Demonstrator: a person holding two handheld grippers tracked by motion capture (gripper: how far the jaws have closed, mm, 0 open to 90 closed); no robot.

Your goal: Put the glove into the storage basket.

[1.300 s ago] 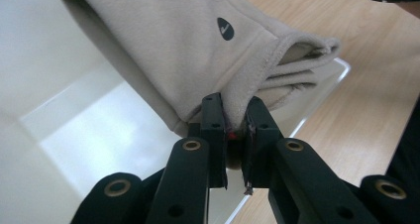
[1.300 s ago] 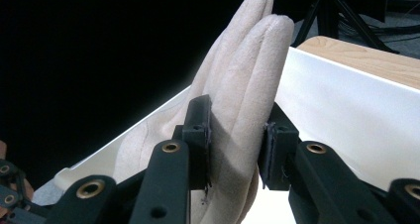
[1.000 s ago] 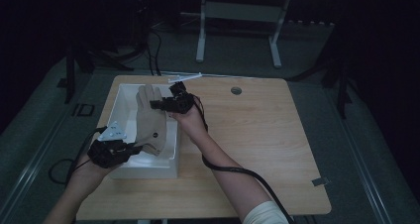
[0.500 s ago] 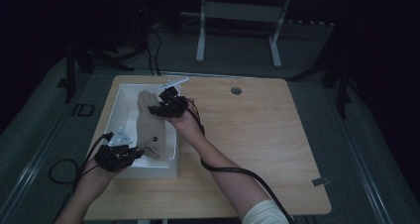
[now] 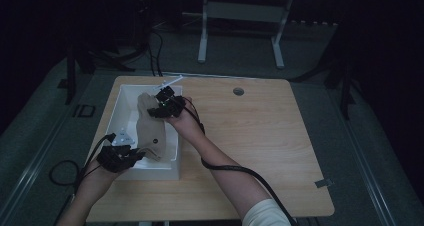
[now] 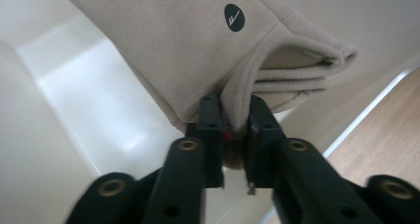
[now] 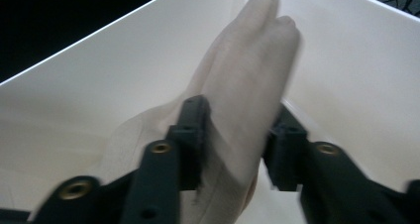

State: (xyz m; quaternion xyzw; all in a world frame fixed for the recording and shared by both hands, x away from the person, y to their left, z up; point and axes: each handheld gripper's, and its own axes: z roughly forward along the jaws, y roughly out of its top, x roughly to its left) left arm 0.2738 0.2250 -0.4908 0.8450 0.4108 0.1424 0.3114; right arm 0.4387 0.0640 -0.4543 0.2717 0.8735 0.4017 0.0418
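A folded beige garment lies lengthwise inside a white box at the table's left. My left gripper grips its near end; in the left gripper view the jaws pinch the thick hem beside a round black logo. These jaws have just been opening slightly, with fabric still pressed between them. At the far end, my right gripper reaches into the box. Its jaws have just been opening too, and the garment fills the gap and touches both pads above the box floor.
The box stands on a light wooden table with a round cable hole near the back edge. A small white rod lies behind the box. The right gripper's black cable trails across the table. A metal stand stands beyond.
Both hands have lowered the garment deeper into the box. The left gripper sank toward the near wall and the right gripper shifted left over the box's far end.
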